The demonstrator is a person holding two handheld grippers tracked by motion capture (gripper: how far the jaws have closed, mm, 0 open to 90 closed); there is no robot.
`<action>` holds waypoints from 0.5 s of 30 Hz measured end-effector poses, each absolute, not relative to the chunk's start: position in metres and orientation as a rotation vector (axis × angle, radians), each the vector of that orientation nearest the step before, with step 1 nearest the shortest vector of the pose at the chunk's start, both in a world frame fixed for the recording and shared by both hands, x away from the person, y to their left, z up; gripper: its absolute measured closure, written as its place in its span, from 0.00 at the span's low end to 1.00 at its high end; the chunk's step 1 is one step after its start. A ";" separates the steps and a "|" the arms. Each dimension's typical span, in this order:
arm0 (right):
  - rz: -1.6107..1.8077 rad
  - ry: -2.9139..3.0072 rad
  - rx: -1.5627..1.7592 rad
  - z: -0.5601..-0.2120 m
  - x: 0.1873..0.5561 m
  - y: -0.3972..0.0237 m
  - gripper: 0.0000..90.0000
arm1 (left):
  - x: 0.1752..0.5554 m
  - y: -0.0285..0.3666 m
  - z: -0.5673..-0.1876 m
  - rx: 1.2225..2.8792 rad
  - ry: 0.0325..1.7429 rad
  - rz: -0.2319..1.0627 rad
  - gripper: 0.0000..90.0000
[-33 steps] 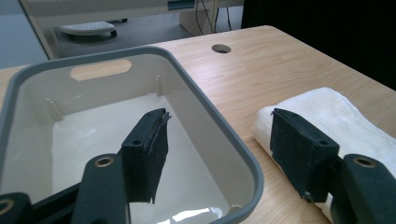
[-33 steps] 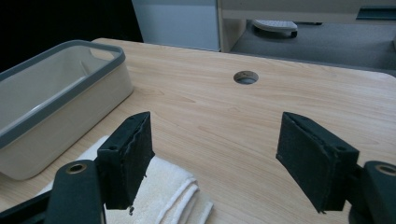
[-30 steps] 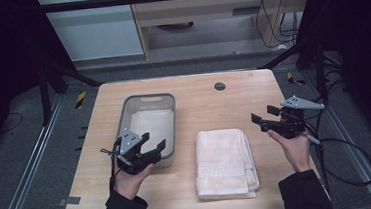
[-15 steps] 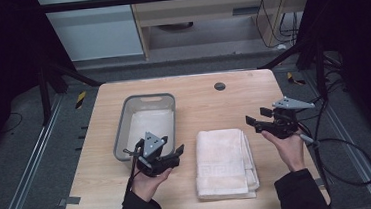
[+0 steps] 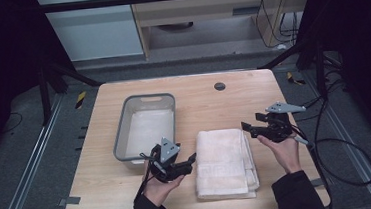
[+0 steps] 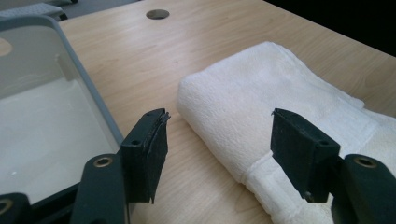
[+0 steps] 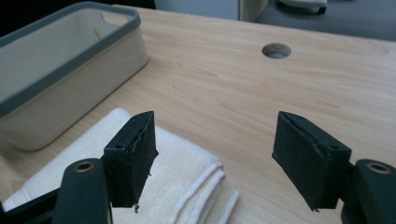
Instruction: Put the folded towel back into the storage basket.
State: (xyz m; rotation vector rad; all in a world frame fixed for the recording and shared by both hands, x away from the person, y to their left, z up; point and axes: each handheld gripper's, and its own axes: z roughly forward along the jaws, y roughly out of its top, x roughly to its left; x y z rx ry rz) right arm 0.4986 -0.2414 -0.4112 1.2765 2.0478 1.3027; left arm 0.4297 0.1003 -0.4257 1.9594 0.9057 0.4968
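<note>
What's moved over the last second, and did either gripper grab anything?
Both came in toward the folded towel: the left gripper slid right to its near-left edge, the right gripper eased left to its far-right corner. Both are open, holding nothing. Towel and bin stayed put.

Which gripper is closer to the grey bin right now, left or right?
Left. The left gripper sits just off the grey bin's near right corner, between it and the folded towel. The right gripper is beyond the towel's far right corner, well away from the bin.
</note>
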 end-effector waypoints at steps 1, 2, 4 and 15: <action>1.293 2.053 1.291 -0.414 0.498 -0.243 0.33 | 0.429 0.098 -0.429 1.971 0.905 0.489 0.40; 1.293 2.053 1.291 -0.414 0.498 -0.243 0.33 | 0.429 0.098 -0.429 1.971 0.905 0.489 0.40; 1.297 2.055 1.298 -0.418 0.498 -0.244 0.34 | 0.429 0.095 -0.432 1.979 0.907 0.481 0.40; 1.222 2.135 1.315 -0.438 0.498 -0.237 0.29 | 0.423 0.088 -0.451 2.039 0.918 0.437 0.39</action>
